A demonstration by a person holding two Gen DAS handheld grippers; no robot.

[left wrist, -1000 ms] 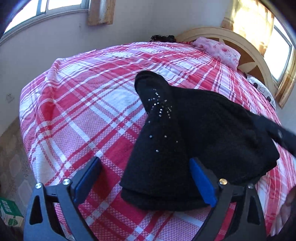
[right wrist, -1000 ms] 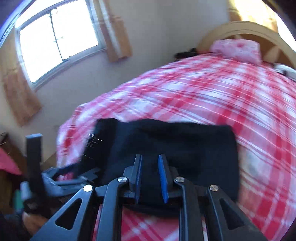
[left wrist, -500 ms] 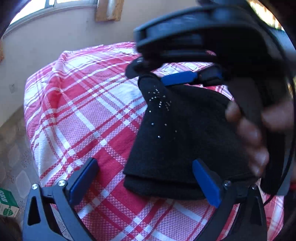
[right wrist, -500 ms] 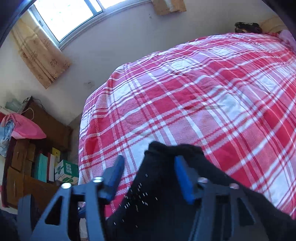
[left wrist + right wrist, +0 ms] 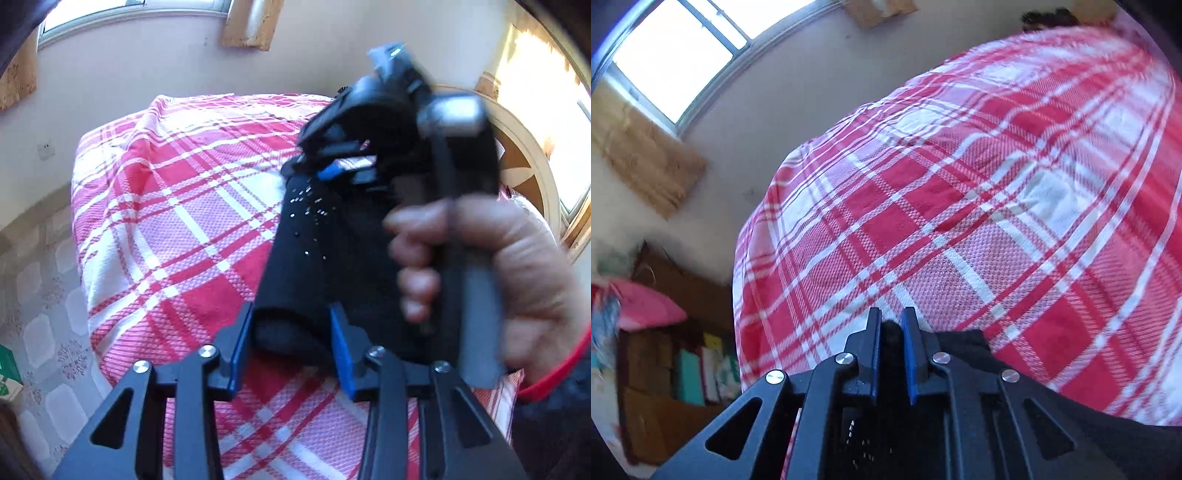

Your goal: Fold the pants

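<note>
The bed (image 5: 177, 206) fills the middle of both views, its red check cover giving a broad flat surface for folding. The pants (image 5: 314, 258), black with small studs, lie on it centre-right in the left wrist view, already bundled into a thick, narrow stack, so the fold looks well along.

The right gripper (image 5: 332, 171) sits at upper right of that view, in a hand (image 5: 491, 288). Its jaws have just been closing and now pinch the far end of the pants; in its own view black cloth shows squeezed between the blue pads (image 5: 908, 350).

The left gripper (image 5: 291, 343), bottom centre, has also been closing; its pads now press the near folded end between them. Holding both ends probably lets the stack be lifted or doubled without it coming apart.
</note>
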